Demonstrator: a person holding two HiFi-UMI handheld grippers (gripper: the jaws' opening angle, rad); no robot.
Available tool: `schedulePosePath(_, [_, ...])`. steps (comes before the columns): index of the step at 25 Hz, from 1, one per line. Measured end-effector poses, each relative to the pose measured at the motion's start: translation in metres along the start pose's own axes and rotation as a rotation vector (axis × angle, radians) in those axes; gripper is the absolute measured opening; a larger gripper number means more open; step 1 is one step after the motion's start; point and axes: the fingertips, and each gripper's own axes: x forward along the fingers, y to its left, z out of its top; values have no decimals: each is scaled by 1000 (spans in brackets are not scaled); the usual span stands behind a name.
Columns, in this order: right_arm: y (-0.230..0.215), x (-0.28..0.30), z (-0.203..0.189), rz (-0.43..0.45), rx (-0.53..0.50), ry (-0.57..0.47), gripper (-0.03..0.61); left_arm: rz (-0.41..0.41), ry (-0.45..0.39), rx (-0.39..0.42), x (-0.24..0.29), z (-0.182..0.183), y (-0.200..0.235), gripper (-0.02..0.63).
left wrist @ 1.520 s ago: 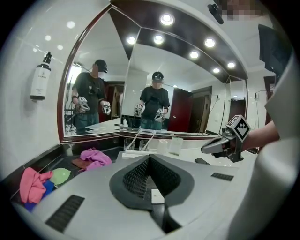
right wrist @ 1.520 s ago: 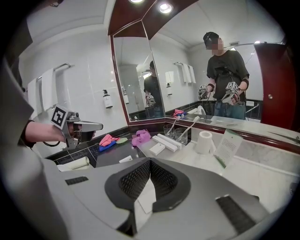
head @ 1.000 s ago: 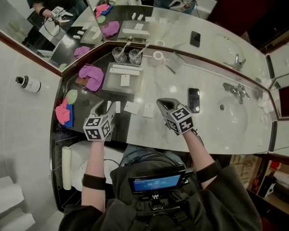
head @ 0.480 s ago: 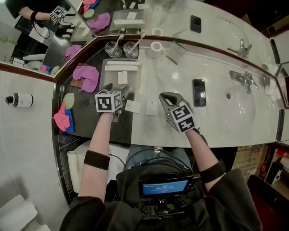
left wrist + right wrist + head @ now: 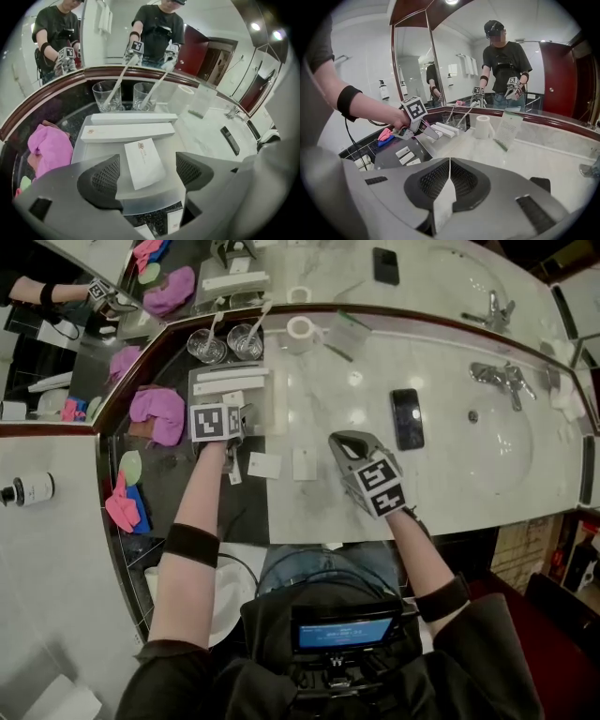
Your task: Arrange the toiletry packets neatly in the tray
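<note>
Polished white marble counter (image 5: 450, 486), curved along its front edge, with a dark speckled stone section at its left corner. Open marble lies between the tray's right edge and a black phone (image 5: 407, 418). The frosted, rectangular tray (image 5: 168, 146) sits at the back left and holds two long white boxes (image 5: 126, 132) along its far wall. One flat white packet (image 5: 144, 162) lies askew on its floor.

The left gripper (image 5: 146, 171) has advanced from the counter's front edge to the tray. Its jaws now stand wide either side of that packet, clear of it.

The right gripper (image 5: 449, 180), mid-counter as before, pinches a thin white sachet (image 5: 442, 208) edge-on.

Two loose packets (image 5: 263, 465) lie between the grippers.
</note>
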Motion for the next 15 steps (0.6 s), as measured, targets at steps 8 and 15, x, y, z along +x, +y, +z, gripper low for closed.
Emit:
schedulePosePath(8, [-14,-6,-14,-20,34,10,21,95,24,19,10,-6,15,261])
schedulePosePath(15, [-17,-10,-18,-7,41,13,21,113,-2,57,2,-8,12,235])
